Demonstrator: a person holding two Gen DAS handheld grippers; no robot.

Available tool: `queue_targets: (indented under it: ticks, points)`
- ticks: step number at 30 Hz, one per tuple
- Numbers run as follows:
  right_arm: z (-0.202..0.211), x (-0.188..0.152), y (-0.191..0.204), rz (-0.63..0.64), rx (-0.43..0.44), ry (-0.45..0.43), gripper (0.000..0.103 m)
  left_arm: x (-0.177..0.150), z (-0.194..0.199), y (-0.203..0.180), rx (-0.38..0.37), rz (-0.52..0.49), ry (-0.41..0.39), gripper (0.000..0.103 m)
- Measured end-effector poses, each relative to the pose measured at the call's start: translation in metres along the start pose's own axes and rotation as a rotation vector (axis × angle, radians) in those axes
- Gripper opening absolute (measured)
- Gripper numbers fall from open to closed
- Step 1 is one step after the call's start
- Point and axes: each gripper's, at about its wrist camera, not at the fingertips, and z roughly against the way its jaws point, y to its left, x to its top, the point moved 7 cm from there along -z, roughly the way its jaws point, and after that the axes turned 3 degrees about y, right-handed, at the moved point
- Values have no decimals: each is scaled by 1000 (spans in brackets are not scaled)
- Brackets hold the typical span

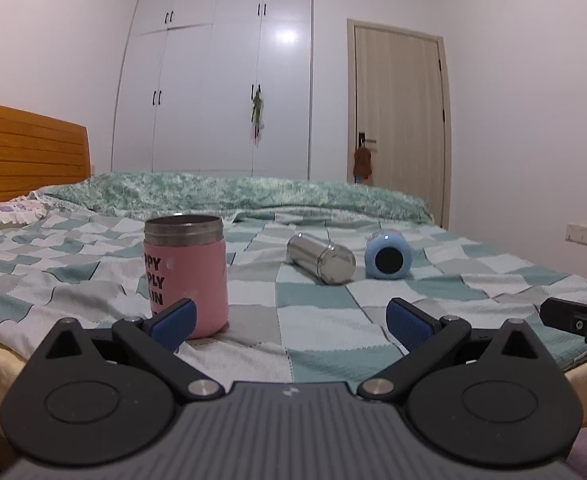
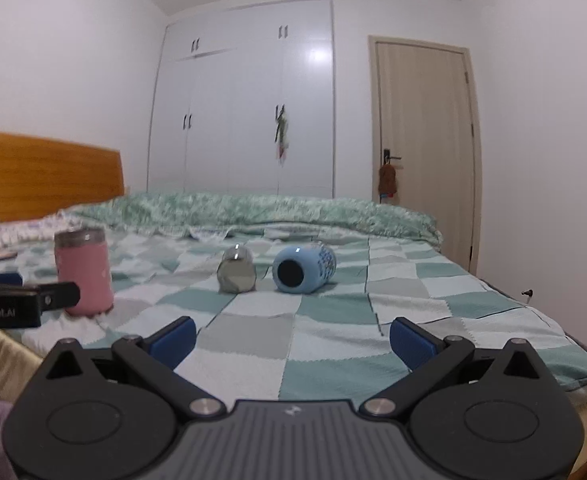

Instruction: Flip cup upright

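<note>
Cups sit on the checked bedspread (image 1: 317, 304) ahead of me, three in all. One pink cup (image 1: 187, 276) stands upright, mouth up, with a threaded steel rim and black block letters down its matte side; in the right wrist view it (image 2: 85, 274) is off to the left. A plain steel cup (image 1: 320, 258) lies on its side, smooth and shiny, its flat end toward me; just beside it a pale blue cup (image 1: 388, 255) also lies on its side, showing a round dark opening or base, I cannot tell which. From the right the steel one (image 2: 237, 270) and the blue one (image 2: 303, 264), which has a darker blue print on its wall, lie close together, near touching.

My left gripper (image 1: 291, 318) is spread wide and holds nothing; its left blue ribbed pad overlaps the foot of the pink cup in the picture, but I cannot tell whether it touches. My right gripper (image 2: 291, 340) is likewise wide open and empty, over bare quilt, well short of the two lying cups. Both have black linkages, steel pivot pins and a grey ribbed body.

The bedspread is a soft woven patchwork of teal, grey and white squares; a fluffy green blanket (image 1: 229, 194) lies bunched along its far edge.
</note>
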Motion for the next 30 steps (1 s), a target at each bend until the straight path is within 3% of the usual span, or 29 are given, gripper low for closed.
queue_targets:
  ticks: [30]
  points:
    - [6,-1,-5,-27,-6,-29,103,0,6,-3,-4,-13,-36,103]
